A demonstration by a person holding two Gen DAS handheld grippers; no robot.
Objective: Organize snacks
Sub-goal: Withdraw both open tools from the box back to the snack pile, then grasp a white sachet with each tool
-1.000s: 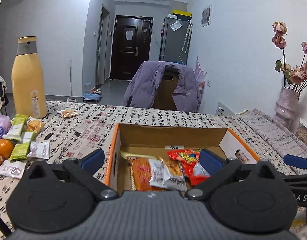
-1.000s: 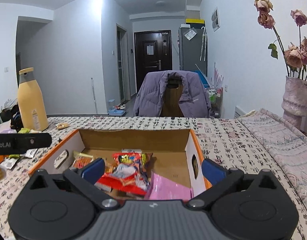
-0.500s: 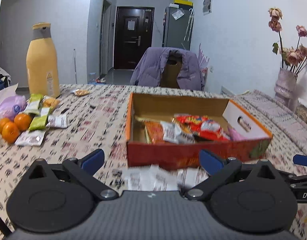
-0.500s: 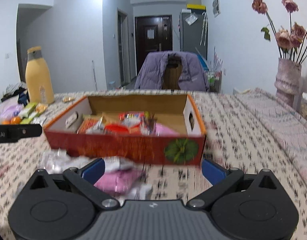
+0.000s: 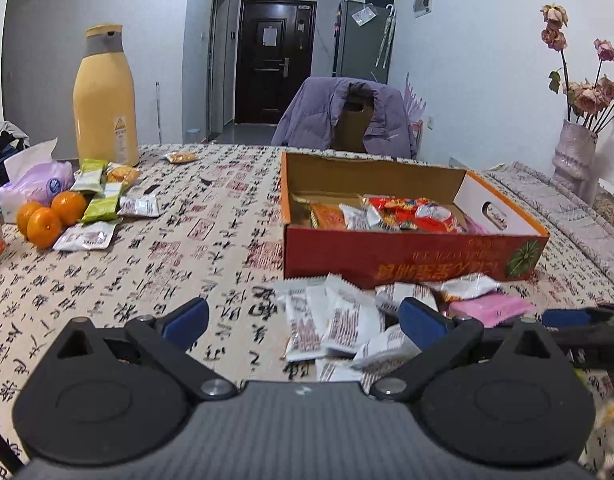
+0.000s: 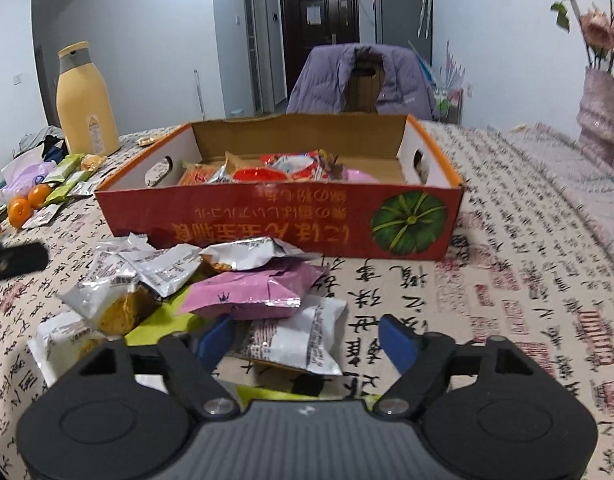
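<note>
Between the heap of loose snack packets (image 6: 211, 280) and the near red wall of the shallow orange-rimmed cardboard box (image 6: 275, 216) there is almost no bare cloth; the packets lie right against that wall. Right of the heap, the calligraphy-printed cloth on the surface (image 6: 507, 280) lies open as far as the box's right corner and beyond. On the left, a wide bare stretch separates the box from a second cluster: green and white wrappers (image 5: 103, 204), three oranges (image 5: 47, 216) and a tall yellow flask with a grey collar (image 5: 105, 96).

The right hand-held gripper (image 6: 307, 338) has just been closing its jaws, yet they stand apart, with a white foil packet (image 6: 303, 340) lying between them and a pink packet (image 6: 247, 292) just ahead; the pads do not press on either. The left hand-held gripper (image 5: 303, 316) stands wide apart over white packets (image 5: 335, 320) at the heap's left side, holding nothing.

Inside the box lie red, orange and silver snack bags (image 5: 387, 212). Beyond the surface stands a chair draped with a purple padded jacket (image 5: 343, 112), a dark door (image 5: 273, 60) down the hall, and a vase of dried roses (image 5: 575, 152) at the right.
</note>
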